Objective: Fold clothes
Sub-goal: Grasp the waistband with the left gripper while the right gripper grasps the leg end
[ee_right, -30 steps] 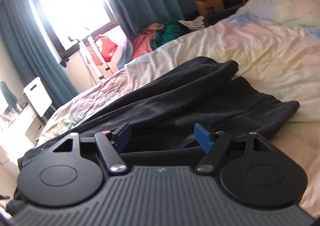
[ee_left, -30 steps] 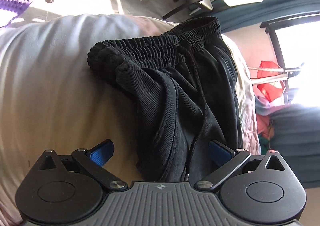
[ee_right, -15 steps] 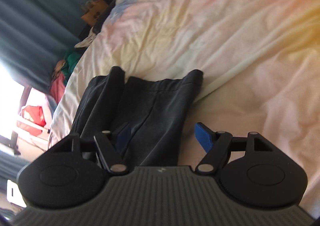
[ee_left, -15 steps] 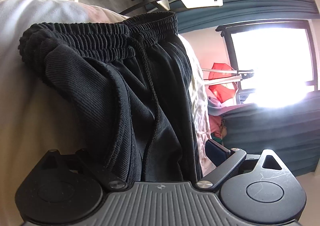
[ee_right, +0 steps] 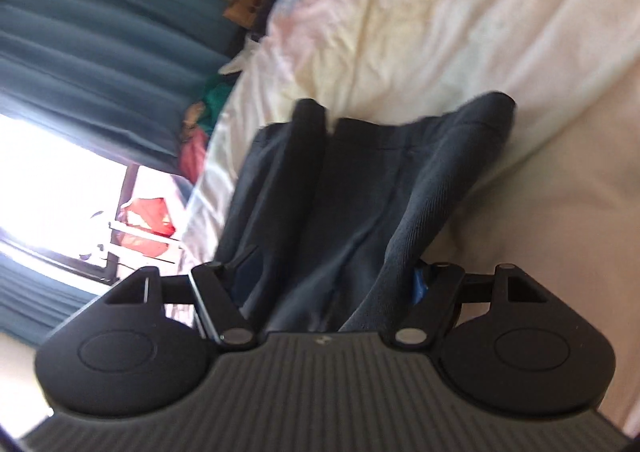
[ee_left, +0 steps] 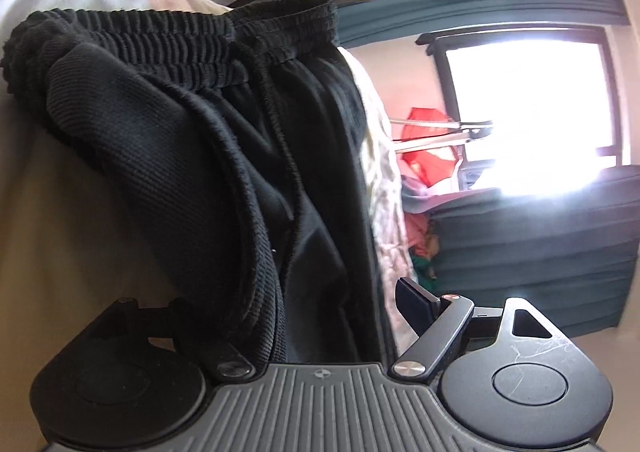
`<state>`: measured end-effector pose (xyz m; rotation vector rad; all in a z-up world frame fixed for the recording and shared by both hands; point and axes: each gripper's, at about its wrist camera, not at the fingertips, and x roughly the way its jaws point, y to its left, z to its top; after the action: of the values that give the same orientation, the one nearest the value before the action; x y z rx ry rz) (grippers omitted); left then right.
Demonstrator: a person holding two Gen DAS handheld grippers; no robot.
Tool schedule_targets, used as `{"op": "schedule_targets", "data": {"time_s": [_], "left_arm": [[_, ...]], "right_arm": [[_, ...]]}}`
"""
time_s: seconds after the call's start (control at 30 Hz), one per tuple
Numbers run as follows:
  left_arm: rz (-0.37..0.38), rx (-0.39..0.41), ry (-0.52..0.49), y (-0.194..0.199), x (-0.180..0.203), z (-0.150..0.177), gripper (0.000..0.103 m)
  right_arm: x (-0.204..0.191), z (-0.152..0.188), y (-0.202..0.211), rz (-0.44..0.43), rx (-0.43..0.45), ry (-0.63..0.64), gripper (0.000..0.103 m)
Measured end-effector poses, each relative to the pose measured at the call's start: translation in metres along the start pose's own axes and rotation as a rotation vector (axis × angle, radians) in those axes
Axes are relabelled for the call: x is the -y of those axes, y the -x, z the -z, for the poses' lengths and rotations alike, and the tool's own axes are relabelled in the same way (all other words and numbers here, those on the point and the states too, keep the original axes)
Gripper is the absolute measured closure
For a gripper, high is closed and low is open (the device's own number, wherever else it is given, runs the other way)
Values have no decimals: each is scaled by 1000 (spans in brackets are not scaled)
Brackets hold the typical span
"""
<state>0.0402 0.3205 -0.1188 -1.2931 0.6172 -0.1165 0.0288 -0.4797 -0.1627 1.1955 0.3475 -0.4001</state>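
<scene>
Black ribbed shorts (ee_left: pixel 208 140) with an elastic waistband and drawstring lie on a pale bedsheet (ee_left: pixel 60 212). In the left wrist view the cloth runs between the jaws of my left gripper (ee_left: pixel 304 316); the jaws stand wide apart, and the left finger is hidden under the fabric. In the right wrist view the shorts' leg end (ee_right: pixel 360 188) lies between the fingers of my right gripper (ee_right: pixel 328 284), also spread wide; the cloth covers part of both pads.
The pastel bedsheet (ee_right: pixel 460 32) stretches beyond the shorts. Teal curtains (ee_right: pixel 100 32) and a bright window (ee_left: pixel 528 100) stand to the side, with a red item on a rack (ee_left: pixel 428 144), a clothes pile (ee_right: pixel 204 112) and a paper bag (ee_right: pixel 248 0).
Both grippers have pushed forward onto the shorts, so cloth now lies between each pair of open fingers. The right wrist view has rolled and dropped closer to the bed.
</scene>
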Motion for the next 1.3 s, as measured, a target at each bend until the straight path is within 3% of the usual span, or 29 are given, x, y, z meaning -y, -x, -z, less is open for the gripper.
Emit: {"op": "schedule_targets", "data": {"time_s": [0.07,0.1,0.33,0.43,0.5,0.57,0.63,0.77,0.87,0.9,0.93,0.97,1.0,1.1,1.3], "left_arm": [[6,2,-5,1,1,3,21],[4,3,-9,1,1,5,21],[-254,-80,-10,-10,-11,13,31],[-281,-86,-46,-11,-8,18,34],[-277,-69,-44,-8,-8,18,46],[-222,-51,-20,-4,-9,19,54],[-194,-41,-7,-1,-9,21,57],[-260,-62,-25,-3,-11,29,57],[-280,-71,-20,-6,-14,32,59],[-276,-67,-23,-6,-15,33,63],[-276,-61,-33,-4,-14,35,72],[-276,-55,-40,-3,-13,36,84],[-273,-49,-43,0,-13,38,87],[-238,-17,-77,10,-5,46,93],[-87,94,-247,57,30,74,96]], "right_arm": [[-5,1,1,-27,5,14,30],[-2,1,-2,2,-8,4,29],[20,4,-23,194,-97,-68,30],[22,6,-23,129,-76,-86,30],[20,6,-22,87,-50,-89,30],[17,6,-21,50,-23,-89,30],[13,6,-19,13,5,-89,30],[12,6,-23,-17,38,-97,40],[18,6,-33,43,34,-101,61],[19,6,-36,65,36,-100,73],[21,6,-38,84,39,-101,87],[22,7,-38,100,46,-107,92],[24,7,-38,111,53,-112,96],[18,7,-30,143,88,-99,98],[-11,15,9,123,214,-35,98]]}}
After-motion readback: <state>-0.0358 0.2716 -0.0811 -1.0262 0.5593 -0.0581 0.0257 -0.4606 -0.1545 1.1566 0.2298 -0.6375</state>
